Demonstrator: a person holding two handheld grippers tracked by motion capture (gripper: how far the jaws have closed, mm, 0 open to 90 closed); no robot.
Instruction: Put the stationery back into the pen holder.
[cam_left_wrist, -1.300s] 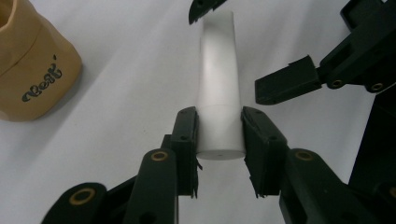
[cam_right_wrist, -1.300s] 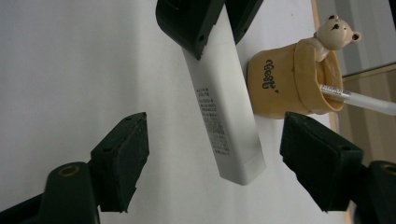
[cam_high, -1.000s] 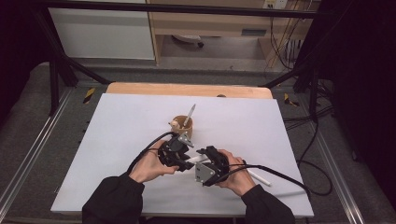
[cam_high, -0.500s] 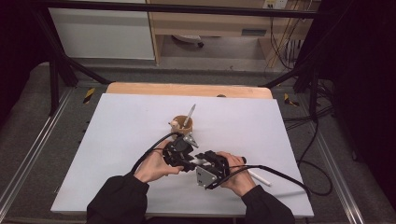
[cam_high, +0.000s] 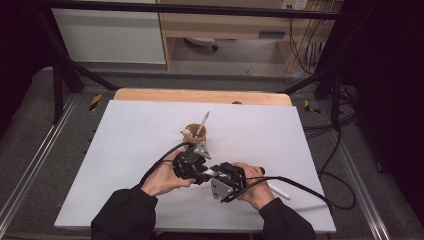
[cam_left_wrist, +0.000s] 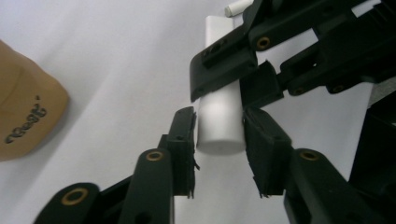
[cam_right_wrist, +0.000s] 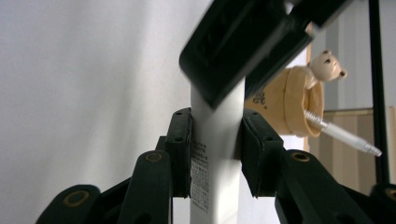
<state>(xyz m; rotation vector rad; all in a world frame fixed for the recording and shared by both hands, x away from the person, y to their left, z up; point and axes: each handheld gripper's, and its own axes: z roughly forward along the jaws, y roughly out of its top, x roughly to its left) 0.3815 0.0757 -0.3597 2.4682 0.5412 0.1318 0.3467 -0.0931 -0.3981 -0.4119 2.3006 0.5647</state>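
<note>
A white tube (cam_left_wrist: 219, 121) with small print on its label (cam_right_wrist: 215, 154) is held between both grippers, low over the table's near middle. My left gripper (cam_left_wrist: 218, 140) has its pads against the tube's flat end, and its jaws have just been opening a little. My right gripper (cam_right_wrist: 215, 140) is shut on the tube's labelled part, and its jaws have just been closing. In the high view the left gripper (cam_high: 200, 167) and the right gripper (cam_high: 216, 175) meet tip to tip, each in a bare hand.
A tan cup (cam_high: 195, 134) with a small bear figure (cam_right_wrist: 327, 65) on its rim holds a slanting pen (cam_high: 203, 122) just beyond the grippers. A white pen (cam_high: 277, 191) lies by the right hand. Cables (cam_high: 300, 187) trail off to the right.
Both hands stay in the same spot near the front edge. The tube stays between the two grippers, and the cup has not moved.
</note>
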